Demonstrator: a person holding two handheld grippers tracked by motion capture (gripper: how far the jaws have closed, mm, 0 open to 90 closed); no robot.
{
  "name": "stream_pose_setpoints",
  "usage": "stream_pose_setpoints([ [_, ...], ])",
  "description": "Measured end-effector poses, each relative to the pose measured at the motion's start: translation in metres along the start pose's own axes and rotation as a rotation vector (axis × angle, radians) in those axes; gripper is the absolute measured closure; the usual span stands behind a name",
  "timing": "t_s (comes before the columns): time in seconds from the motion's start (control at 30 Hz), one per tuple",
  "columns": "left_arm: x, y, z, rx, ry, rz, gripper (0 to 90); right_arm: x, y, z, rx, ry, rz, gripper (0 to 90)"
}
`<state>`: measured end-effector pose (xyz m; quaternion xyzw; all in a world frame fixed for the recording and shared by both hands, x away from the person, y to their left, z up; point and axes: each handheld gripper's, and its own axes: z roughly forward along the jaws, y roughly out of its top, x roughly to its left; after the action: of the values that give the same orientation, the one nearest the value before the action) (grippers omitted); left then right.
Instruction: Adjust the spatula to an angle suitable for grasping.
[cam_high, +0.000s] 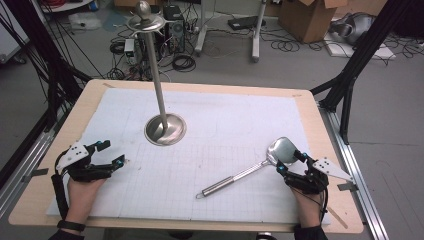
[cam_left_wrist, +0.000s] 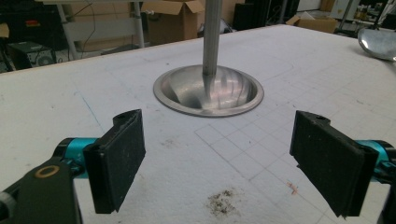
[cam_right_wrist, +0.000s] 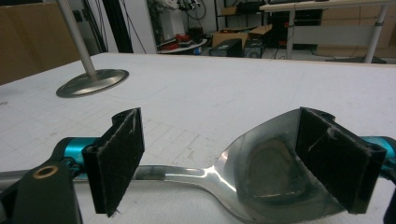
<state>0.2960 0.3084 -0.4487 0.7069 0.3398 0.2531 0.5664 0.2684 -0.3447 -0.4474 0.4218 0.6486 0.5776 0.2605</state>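
Wooden and pale, the counter (cam_high: 310, 100) carries a white gridded sheet (cam_high: 225, 120) that covers nearly all of its top. On the sheet, left of the middle and toward the far side, stands a steel stand (cam_high: 165, 129): a round dished base with a thin pole that rises from it, leaning a little, to a small disc and a knob at its top. From the left gripper view the same stand (cam_left_wrist: 208, 91) lies straight ahead, well apart from the pads.

Nearer the person, on the right half of the sheet, lies a steel serving spoon (cam_high: 250, 172). Its handle runs down and to the left, ending in a small loop, and its wide bowl points up and to the right. The spoon rests flat on the sheet.

At the right, the right tongs (cam_high: 289, 161) sit at the bowl end of the spoon. In the right gripper view the right tongs (cam_right_wrist: 219, 163) stand wide open, one pad at each side of the spoon (cam_right_wrist: 261, 172); the right-hand pad overlaps the bowl's edge, and whether it touches I cannot tell.

At the left, the left tongs (cam_high: 111, 152) rest low over the bare sheet, well apart from stand and spoon. Seen in the left gripper view, the left tongs (cam_left_wrist: 217, 163) gape wide with nothing between the pads.
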Motion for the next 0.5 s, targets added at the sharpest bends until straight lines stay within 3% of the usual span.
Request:
stream_pose_setpoints([
  [0.1, 0.0001, 0.0, 0.0005, 0.003, 0.004, -0.002, 18.8, -0.0004, -0.0001, 0.0002, -0.001, 0.001, 0.008, 15.4],
  [0.27, -0.0035, -0.0001, 0.0, 0.005, 0.017, 0.036, 18.6, -0.0014, 0.0001, 0.0008, -0.005, -0.001, 0.007, 15.3],
  [0.5, -0.0031, -0.0002, 0.0004, 0.0, 0.018, 0.028, 18.7, -0.0004, 0.002, -0.0019, -0.007, 0.002, 0.003, 16.8],
])
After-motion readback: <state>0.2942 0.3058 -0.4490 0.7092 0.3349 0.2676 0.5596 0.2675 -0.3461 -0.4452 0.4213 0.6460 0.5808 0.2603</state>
